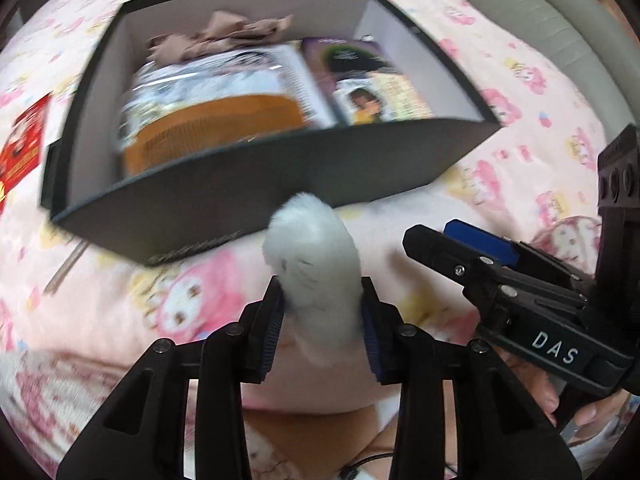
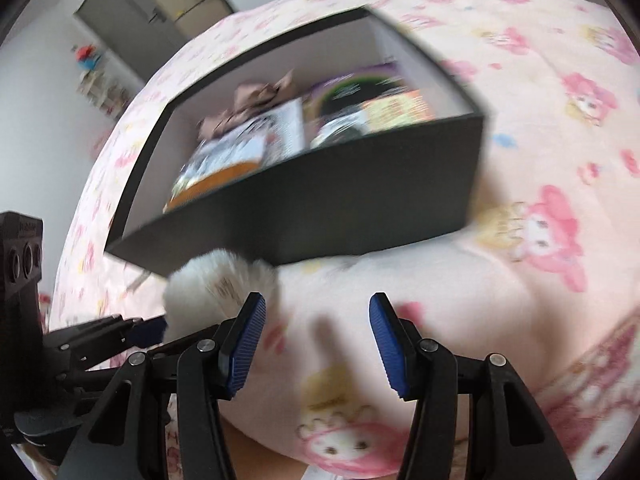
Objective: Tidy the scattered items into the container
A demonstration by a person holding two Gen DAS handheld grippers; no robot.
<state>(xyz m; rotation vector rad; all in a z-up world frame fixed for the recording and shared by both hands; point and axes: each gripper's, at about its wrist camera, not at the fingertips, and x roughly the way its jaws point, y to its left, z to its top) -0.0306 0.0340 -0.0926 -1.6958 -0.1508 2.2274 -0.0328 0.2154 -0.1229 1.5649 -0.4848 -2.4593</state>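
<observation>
White fluffy plush toy (image 1: 310, 256), one, sits clamped between the blue ribbed fingers (image 1: 274, 320) of the left gripper (image 1: 322, 316), just before the near wall of one black rectangular cardboard box (image 1: 280, 178) on the pink cartoon-print bed sheet (image 1: 520, 128). Box holds two blurred printed books (image 1: 224, 92) and crumpled beige fabric (image 1: 224, 36). Right gripper (image 2: 318, 344) stands open, empty. One red packet (image 1: 22, 144) is cut off by the frame edge.
</observation>
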